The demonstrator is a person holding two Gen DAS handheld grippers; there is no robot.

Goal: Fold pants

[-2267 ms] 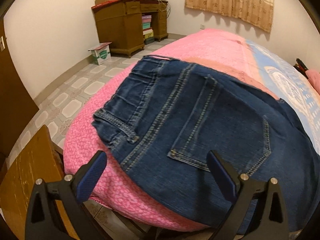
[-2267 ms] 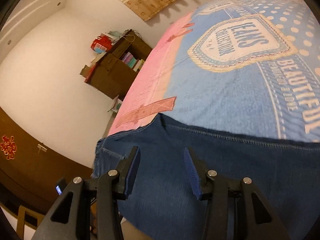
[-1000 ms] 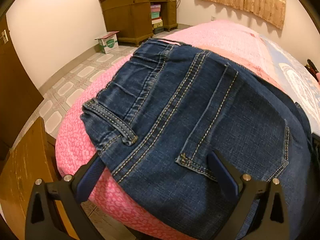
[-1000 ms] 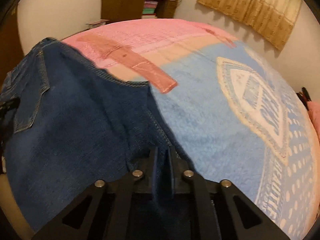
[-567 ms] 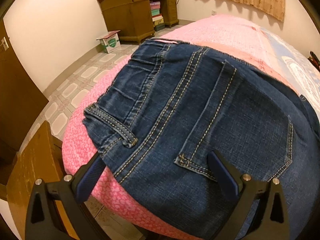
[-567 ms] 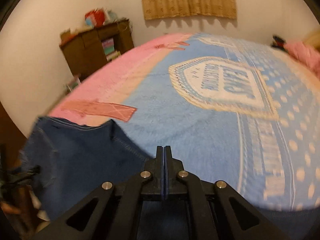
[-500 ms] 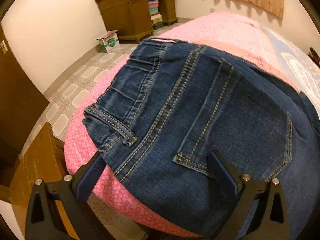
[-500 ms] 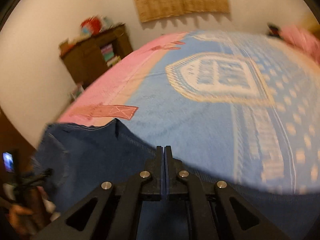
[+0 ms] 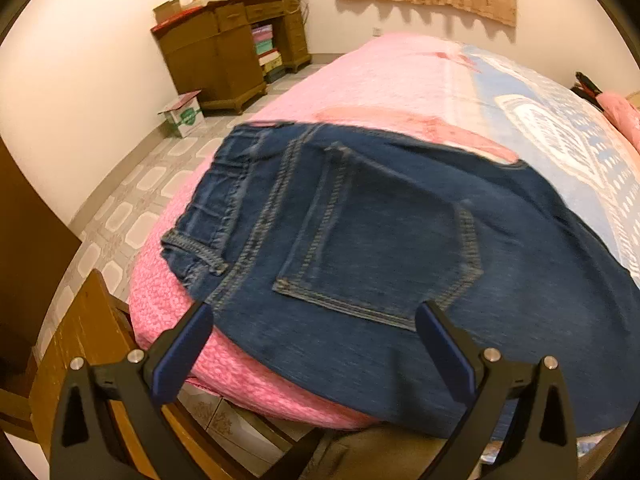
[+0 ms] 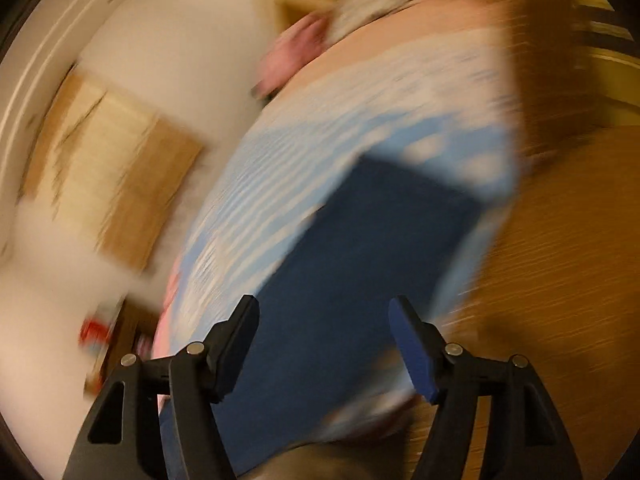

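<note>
Dark blue jeans lie flat on the bed, back pocket up, waistband toward the left end. My left gripper is open and empty, hovering just above the near edge of the jeans by the pocket. In the blurred right wrist view a leg of the jeans stretches along the blue blanket toward the bed's far end. My right gripper is open and empty above that leg.
The bed has a pink cover and a blue printed blanket. A wooden desk and a small box stand on the tiled floor at the back left. A wooden board sits by the bed's near corner.
My right gripper let go of the jeans, opened, and swung fast to the right along the leg. My left gripper pulled back and rose a little, staying open.
</note>
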